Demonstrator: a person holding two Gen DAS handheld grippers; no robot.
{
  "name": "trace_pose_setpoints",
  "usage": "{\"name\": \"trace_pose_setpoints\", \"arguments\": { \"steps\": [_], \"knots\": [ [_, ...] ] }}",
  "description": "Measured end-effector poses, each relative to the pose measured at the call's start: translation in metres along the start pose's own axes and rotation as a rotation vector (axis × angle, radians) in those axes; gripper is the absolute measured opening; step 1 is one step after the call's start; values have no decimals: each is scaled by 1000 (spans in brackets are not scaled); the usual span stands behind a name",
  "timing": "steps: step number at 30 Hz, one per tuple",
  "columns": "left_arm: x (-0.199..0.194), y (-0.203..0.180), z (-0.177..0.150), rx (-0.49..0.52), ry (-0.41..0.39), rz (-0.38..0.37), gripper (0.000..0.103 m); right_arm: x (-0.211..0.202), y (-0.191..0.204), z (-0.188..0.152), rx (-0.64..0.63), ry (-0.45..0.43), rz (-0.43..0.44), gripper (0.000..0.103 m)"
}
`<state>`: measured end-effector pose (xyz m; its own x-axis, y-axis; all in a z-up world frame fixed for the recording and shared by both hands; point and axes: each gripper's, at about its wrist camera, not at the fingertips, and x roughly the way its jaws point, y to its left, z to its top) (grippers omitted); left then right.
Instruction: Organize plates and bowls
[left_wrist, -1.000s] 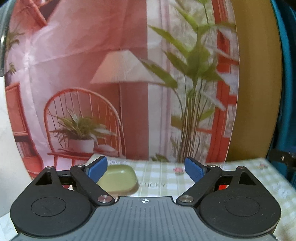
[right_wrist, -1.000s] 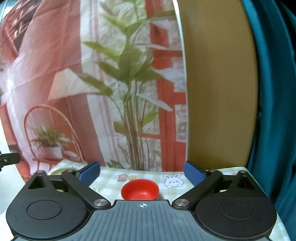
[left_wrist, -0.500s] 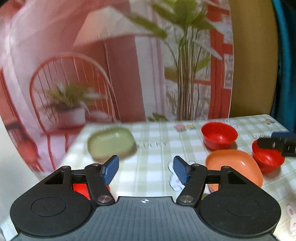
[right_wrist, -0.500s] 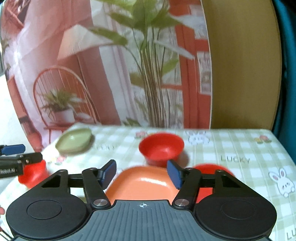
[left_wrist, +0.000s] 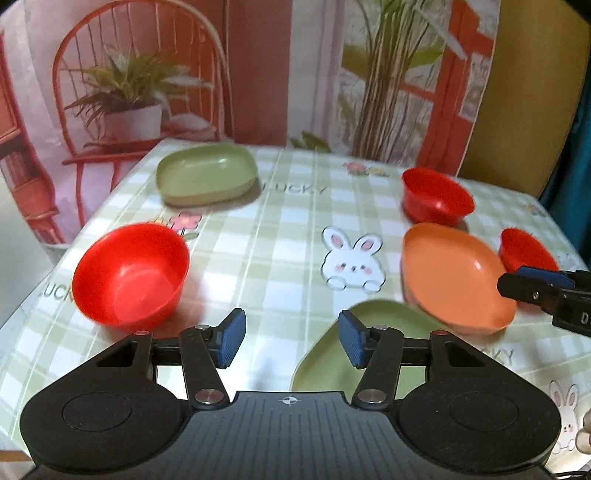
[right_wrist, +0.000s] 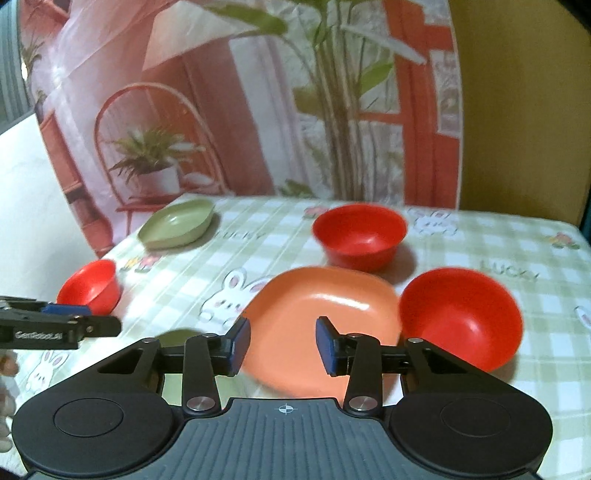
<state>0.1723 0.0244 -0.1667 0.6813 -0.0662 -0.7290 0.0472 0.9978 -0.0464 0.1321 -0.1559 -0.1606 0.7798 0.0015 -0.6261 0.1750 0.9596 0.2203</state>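
Both tools hover above the checked tablecloth (left_wrist: 280, 236), nothing gripped. The left gripper (left_wrist: 290, 341), jaws apart, points between a round red plastic bowl (left_wrist: 129, 273) at ten o'clock and a green plate (left_wrist: 332, 354), probably half hidden beneath it. The right gripper (right_wrist: 282, 347), jaws parted, lines up over the orange squarish plate (right_wrist: 321, 314), seemingly the first stacking target.

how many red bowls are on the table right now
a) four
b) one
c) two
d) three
d) three: the right wrist view shows one red bowl behind the orange plate, a second red bowl to its right, and a third red bowl at the left edge of the table; no fourth appears in either view.
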Motion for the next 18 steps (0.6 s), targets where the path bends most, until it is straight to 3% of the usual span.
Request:
{"name": "trace_pose_setpoints", "arguments": {
  "steps": [6, 13, 18],
  "knots": [
    [7, -1, -15, 1, 68, -9, 58, 8, 11, -9, -22, 53, 22, 32],
    [9, -4, -23, 6, 88, -12, 52, 15, 21, -17, -48, 104, 47, 27],
    [12, -5, -28, 5, 111, -17, 41, 20, 18, -21, -35, 145, 45, 27]
  ]
}}
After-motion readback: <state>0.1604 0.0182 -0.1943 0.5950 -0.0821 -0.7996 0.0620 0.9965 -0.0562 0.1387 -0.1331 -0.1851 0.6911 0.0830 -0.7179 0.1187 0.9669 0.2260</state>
